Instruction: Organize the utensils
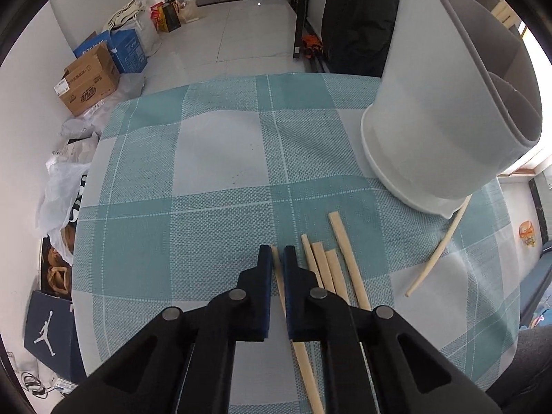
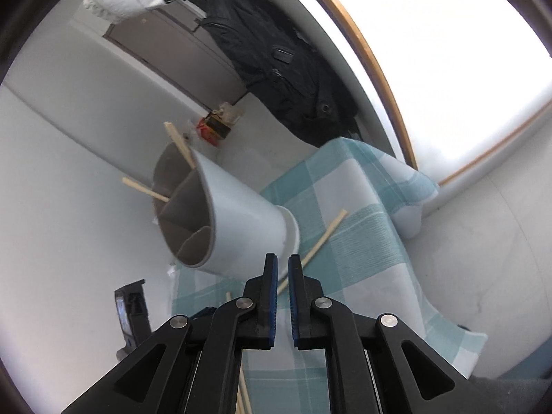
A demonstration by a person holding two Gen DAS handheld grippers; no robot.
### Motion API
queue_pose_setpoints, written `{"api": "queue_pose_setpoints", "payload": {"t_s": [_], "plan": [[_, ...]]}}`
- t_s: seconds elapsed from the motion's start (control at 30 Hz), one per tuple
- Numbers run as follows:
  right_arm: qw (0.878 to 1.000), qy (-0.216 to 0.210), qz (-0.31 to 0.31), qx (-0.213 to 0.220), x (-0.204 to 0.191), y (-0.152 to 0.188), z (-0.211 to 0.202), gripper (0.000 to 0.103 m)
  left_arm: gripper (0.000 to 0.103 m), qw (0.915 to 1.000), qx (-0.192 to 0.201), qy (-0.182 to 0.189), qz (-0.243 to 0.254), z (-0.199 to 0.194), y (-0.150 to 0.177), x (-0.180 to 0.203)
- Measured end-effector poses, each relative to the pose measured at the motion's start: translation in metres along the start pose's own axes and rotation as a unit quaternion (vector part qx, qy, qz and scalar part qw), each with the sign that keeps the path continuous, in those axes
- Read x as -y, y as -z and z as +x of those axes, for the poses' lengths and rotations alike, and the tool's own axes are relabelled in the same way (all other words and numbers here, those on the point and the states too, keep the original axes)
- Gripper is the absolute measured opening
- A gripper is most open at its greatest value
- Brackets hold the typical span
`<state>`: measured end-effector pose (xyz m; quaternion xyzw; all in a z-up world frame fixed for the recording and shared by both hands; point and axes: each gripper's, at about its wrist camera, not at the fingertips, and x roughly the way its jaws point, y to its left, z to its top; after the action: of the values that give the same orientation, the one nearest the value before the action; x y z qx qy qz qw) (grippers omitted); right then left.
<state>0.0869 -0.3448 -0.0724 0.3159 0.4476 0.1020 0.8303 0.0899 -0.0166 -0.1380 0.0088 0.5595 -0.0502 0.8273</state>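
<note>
A surface [image 1: 214, 158] under a teal and white checked cloth fills most of what I can see, with a cluttered floor of cardboard boxes [image 1: 89, 79] and bags beyond its far edge. On the cloth stands a pale grey utensil holder [image 1: 431, 131], tall, flared and split inside into compartments; from the right wrist view two chopsticks [image 2: 179, 146] already poke out of its mouth. A lone chopstick [image 1: 438, 248] lies on the cloth with its far end touching the holder's base. Nearer, a loose row of four more chopsticks [image 1: 331, 269] lies side by side, just beside the left gripper [image 1: 277, 258].

That left gripper points steeply down at the cloth and its blue pads are pressed in on a single chopstick [image 1: 302, 362], which runs between them, so it is pinching that one stick. The right gripper [image 2: 283, 269] hangs in the air near the holder's base, over the lone stick, its pads standing a little apart with nothing between them.

I would say the step in hand is the pick-up of one stick from the row, with several sticks left to go. The next move, I judge, calls for lifting the stick clear without dragging its neighbours, tipping it upright, and dropping it into the compartment where the others stand; a thin stick held near one end may swing
</note>
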Motion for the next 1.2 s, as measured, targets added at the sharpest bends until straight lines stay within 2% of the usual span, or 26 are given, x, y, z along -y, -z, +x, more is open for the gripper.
{"api": "queue_pose_setpoints", "payload": {"t_s": [0.07, 0.2, 0.27, 0.33, 0.37, 0.4, 0.6, 0.83, 0.9, 0.97, 1.03, 1.1, 1.2], "plan": [[1.0, 0.012, 0.009, -0.014, 0.007, -0.003, 0.009, 0.021, 0.002, 0.9998, 0.005, 0.015, -0.011, 0.0, 0.001, -0.007], [0.998, 0.048, -0.005, -0.038, 0.01, -0.016, 0.028, 0.025, 0.001, 0.999, 0.006, 0.032, -0.03, -0.004, 0.0, -0.01], [0.998, 0.056, -0.006, -0.042, 0.013, -0.025, 0.036, 0.035, 0.001, 0.9985, 0.007, 0.037, -0.04, -0.004, -0.001, -0.014], [0.997, 0.073, -0.003, -0.033, 0.017, -0.033, 0.042, 0.04, 0.001, 0.9973, 0.006, 0.048, -0.054, -0.004, -0.003, -0.019], [0.996, 0.076, 0.001, -0.037, 0.02, -0.036, 0.046, 0.046, 0.001, 0.9967, 0.007, 0.053, -0.061, -0.006, -0.004, -0.023], [0.996, 0.079, 0.006, -0.047, 0.023, -0.04, 0.055, 0.047, 0.001, 0.9965, 0.009, 0.054, -0.062, -0.007, -0.005, -0.024], [0.994, 0.065, 0.043, -0.078, 0.027, -0.045, 0.086, 0.047, 0.001, 0.9948, 0.026, 0.069, -0.07, -0.017, -0.012, -0.028], [0.991, 0.115, 0.003, -0.069, 0.011, -0.051, 0.097, 0.044, 0.001, 0.9943, 0.04, 0.078, -0.06, -0.026, -0.008, -0.025], [0.989, 0.131, -0.002, -0.066, 0.01, -0.05, 0.099, 0.04, 0.001, 0.9941, 0.039, 0.082, -0.06, -0.027, -0.007, -0.026], [0.99, 0.13, 0.019, -0.061, 0.017, -0.047, 0.095, 0.032, 0.001, 0.9938, 0.041, 0.084, -0.06, -0.028, -0.008, -0.031], [0.99, 0.122, 0.032, -0.057, 0.021, -0.037, 0.084, 0.032, 0.001, 0.9934, 0.045, 0.085, -0.062, -0.031, -0.008, -0.034], [0.99, 0.125, 0.013, -0.059, 0.015, -0.024, 0.076, 0.033, 0.001, 0.9925, 0.048, 0.091, -0.065, -0.034, -0.008, -0.035], [0.988, 0.111, -0.075, -0.078, -0.014, 0.009, 0.062, 0.033, 0.001, 0.9915, 0.056, 0.096, -0.067, -0.038, -0.009, -0.037]]}}
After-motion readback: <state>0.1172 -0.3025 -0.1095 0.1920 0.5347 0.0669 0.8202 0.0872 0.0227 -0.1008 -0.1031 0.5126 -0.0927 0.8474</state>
